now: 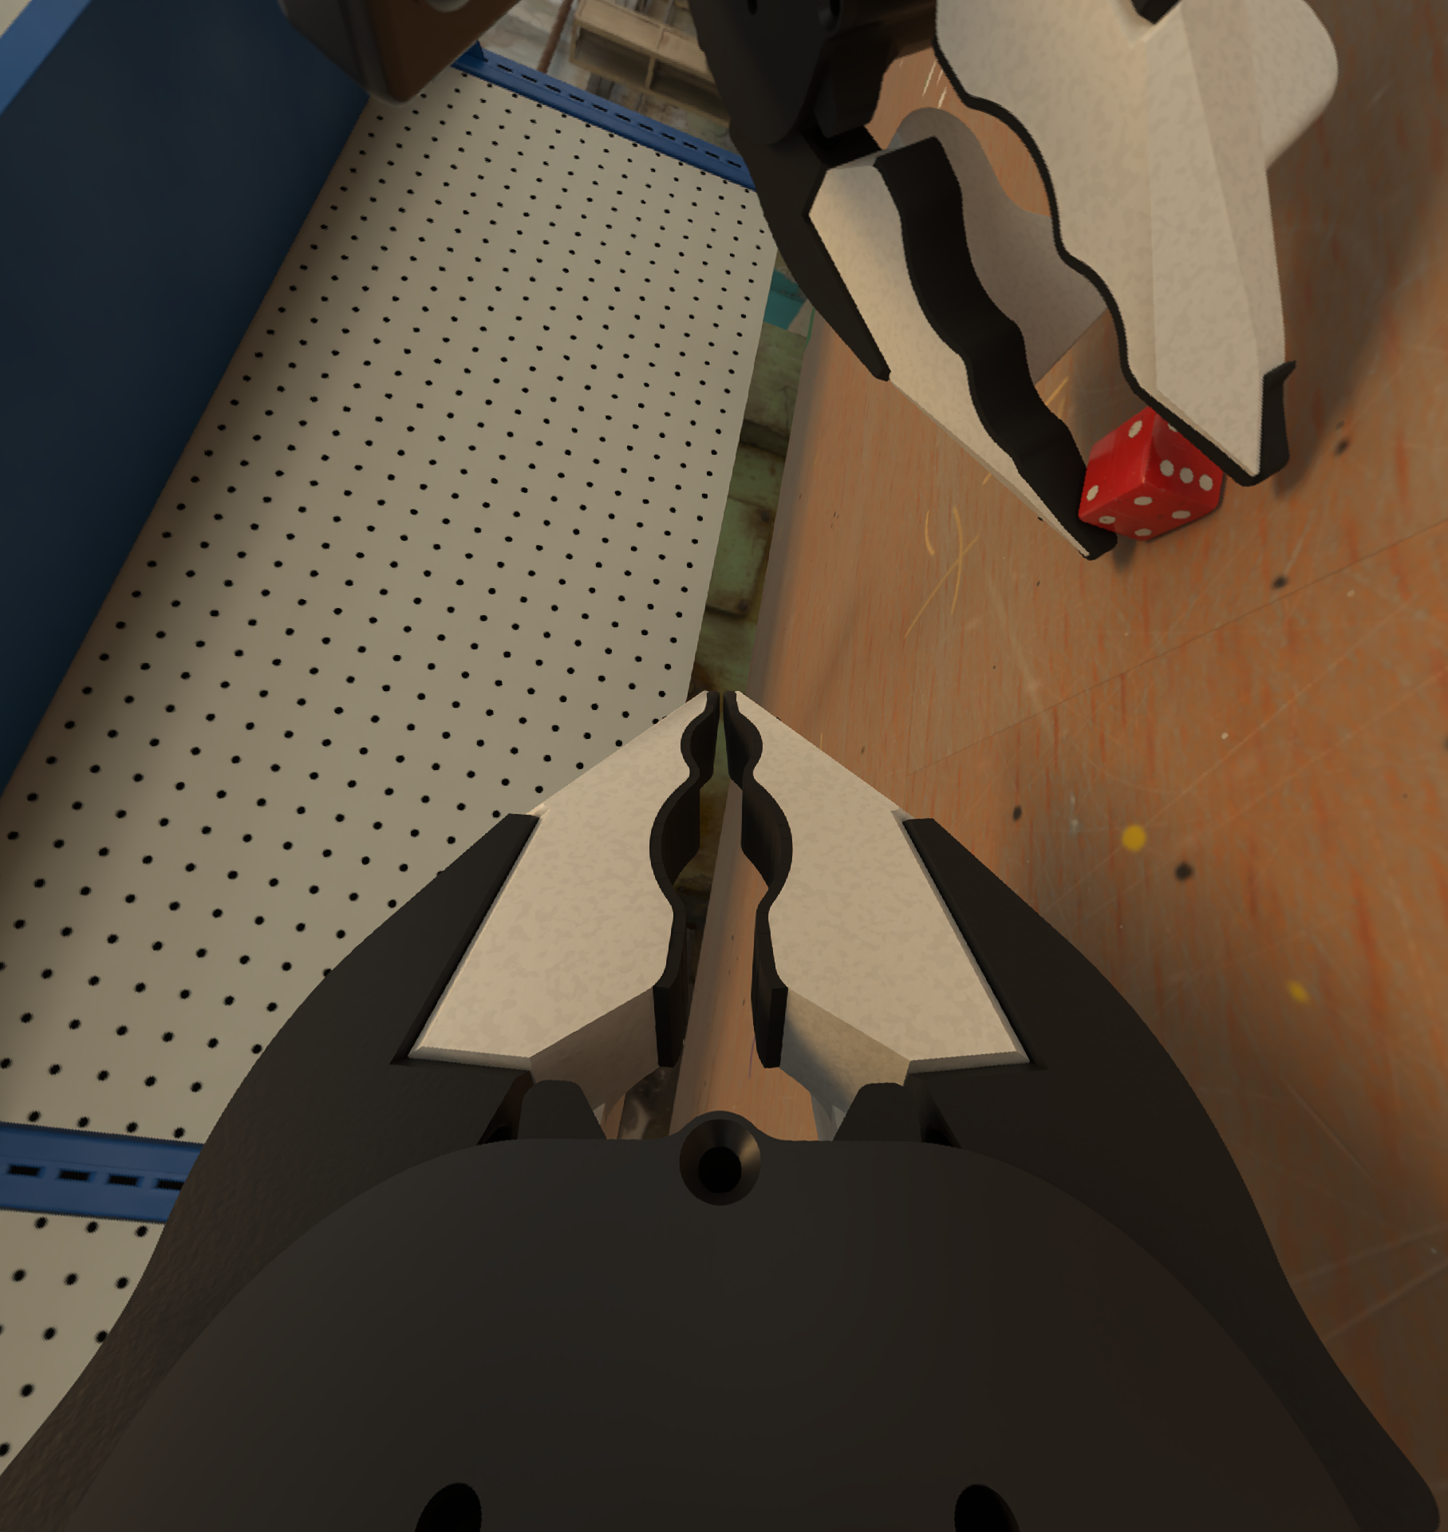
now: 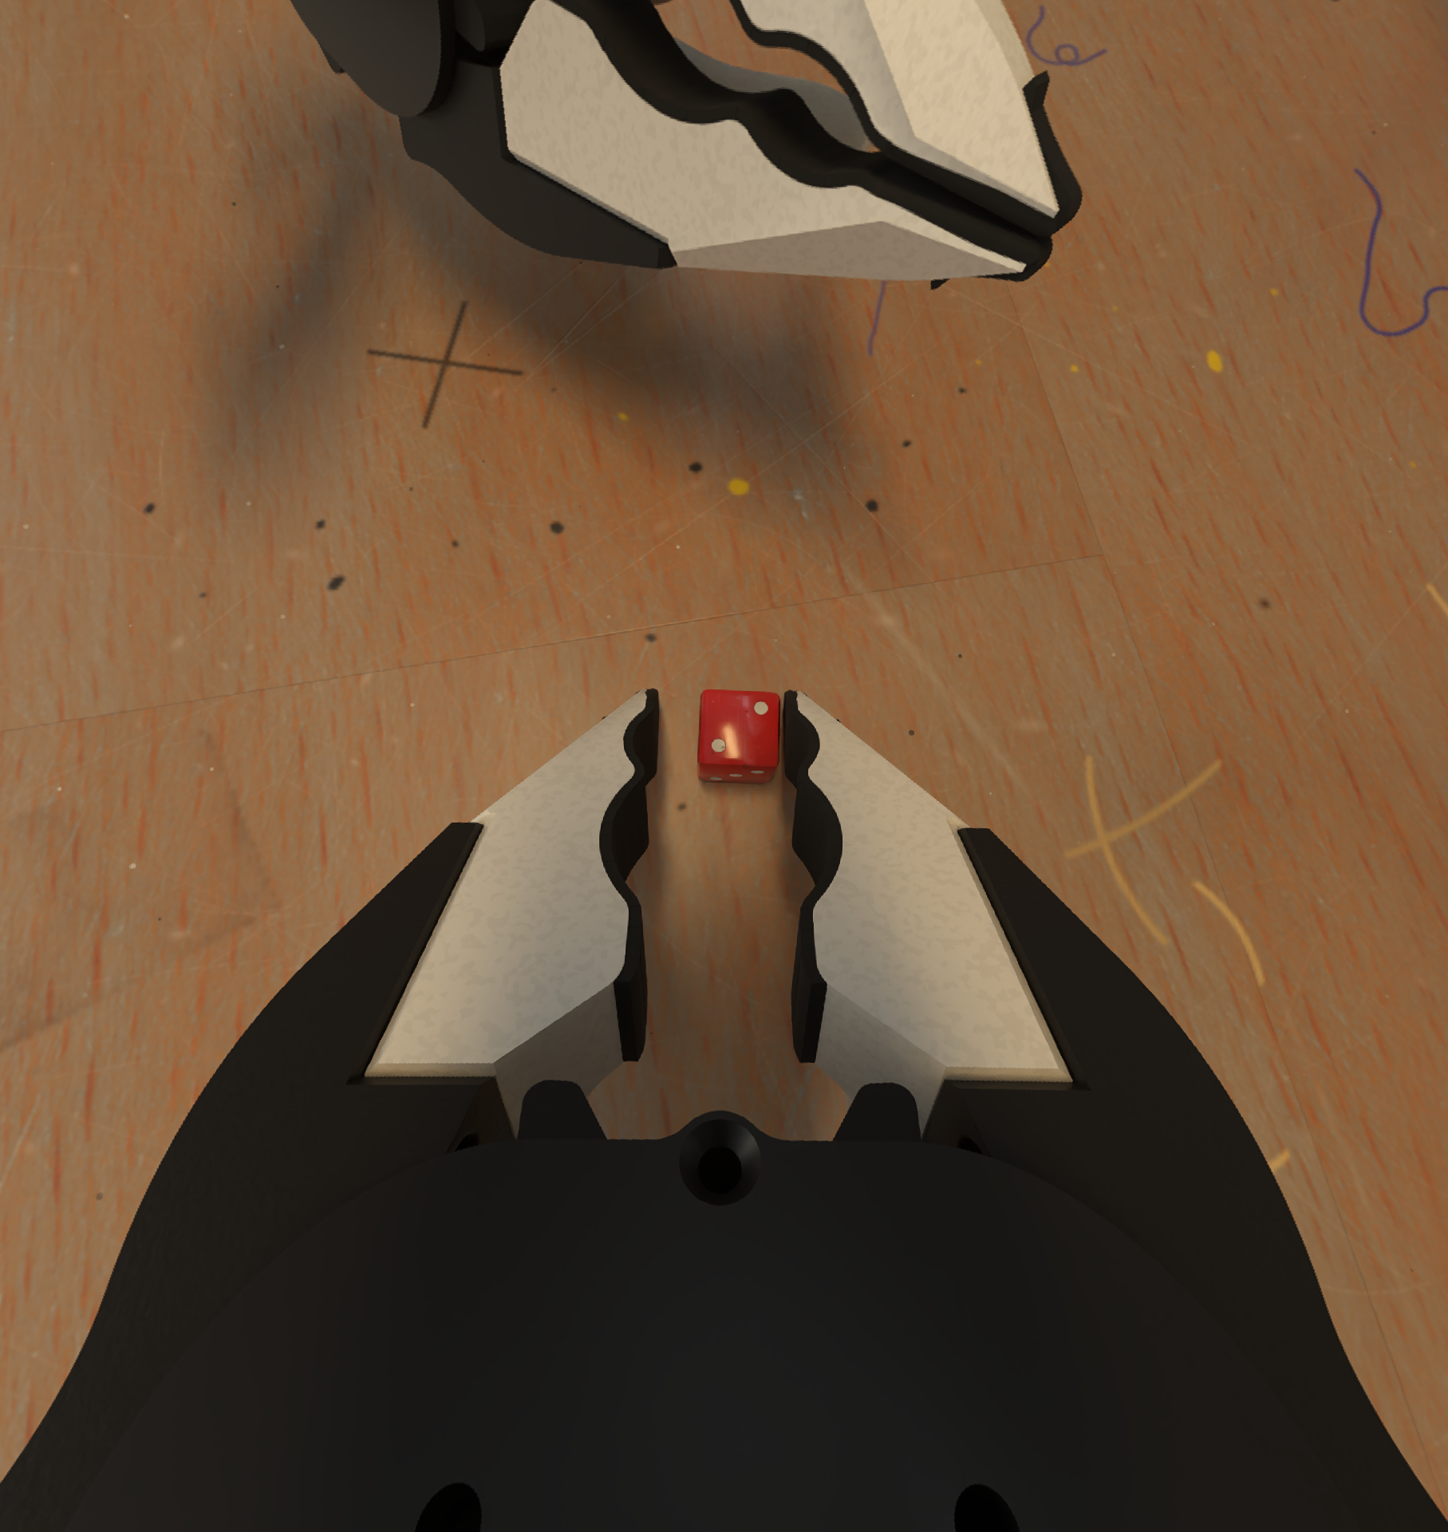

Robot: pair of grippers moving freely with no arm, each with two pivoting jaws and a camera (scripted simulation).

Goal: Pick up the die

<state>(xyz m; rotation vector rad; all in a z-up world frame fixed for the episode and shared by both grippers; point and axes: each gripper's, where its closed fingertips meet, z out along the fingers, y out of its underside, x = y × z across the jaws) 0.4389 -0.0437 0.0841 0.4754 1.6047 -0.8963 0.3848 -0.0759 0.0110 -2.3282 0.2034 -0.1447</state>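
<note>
Sitting on the wooden table (image 2: 206, 746), the red die (image 2: 738, 736) lies between the parted right gripper (image 2: 720, 705) fingertips.

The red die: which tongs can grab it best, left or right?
Right. The right tongs are open around the red die on the table; the left tongs are shut, off at the table's edge.

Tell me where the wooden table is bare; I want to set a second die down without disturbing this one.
Bare wood surrounds the pencilled cross. It is crowded where the right gripper brackets the red die, and under the shut left gripper hovering beyond it.
</note>
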